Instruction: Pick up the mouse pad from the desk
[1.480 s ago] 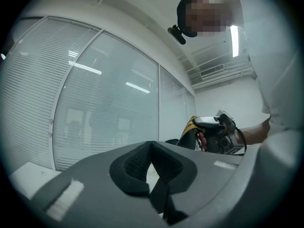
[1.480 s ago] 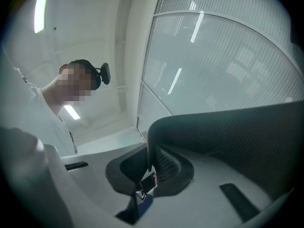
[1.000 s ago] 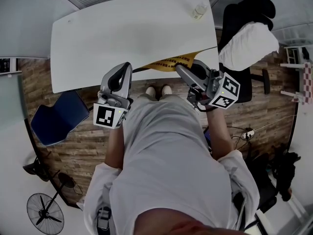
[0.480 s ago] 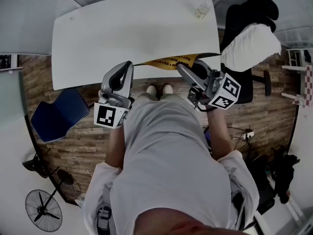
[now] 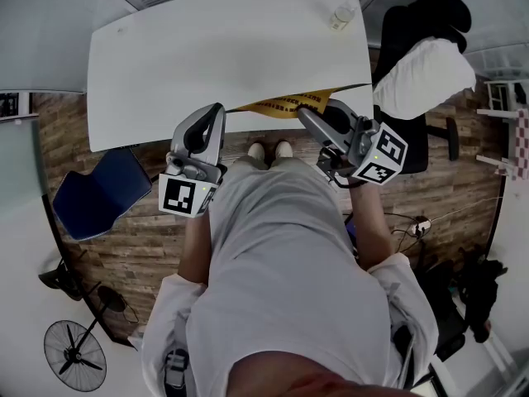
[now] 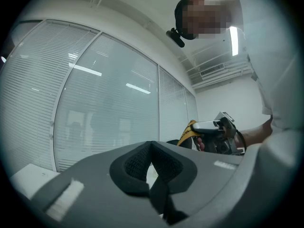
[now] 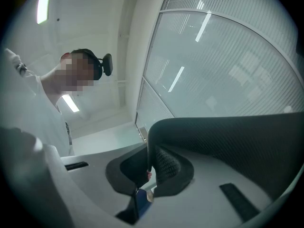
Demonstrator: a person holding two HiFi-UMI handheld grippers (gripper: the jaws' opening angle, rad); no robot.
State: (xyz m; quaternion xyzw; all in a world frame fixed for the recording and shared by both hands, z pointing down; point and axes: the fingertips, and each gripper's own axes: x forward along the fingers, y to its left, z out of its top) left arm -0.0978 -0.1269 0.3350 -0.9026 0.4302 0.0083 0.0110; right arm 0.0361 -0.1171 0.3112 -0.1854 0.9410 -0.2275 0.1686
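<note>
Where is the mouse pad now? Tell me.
In the head view, the mouse pad is at the near edge of the desk, right of centre, pinched in the right gripper.

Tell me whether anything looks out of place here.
The yellow printed mouse pad is not lying flat: the right hand-held gripper pinches it at the white desk's near edge, and it curls over limply. Nothing looks spilled or damaged.

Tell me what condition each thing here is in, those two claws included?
mouse pad: pinched by one edge, curving, held up at the desk's near edge.
right gripper: shut on the mouse pad.
left gripper: shut, empty.
bottle: standing on the desk's far corner.
</note>
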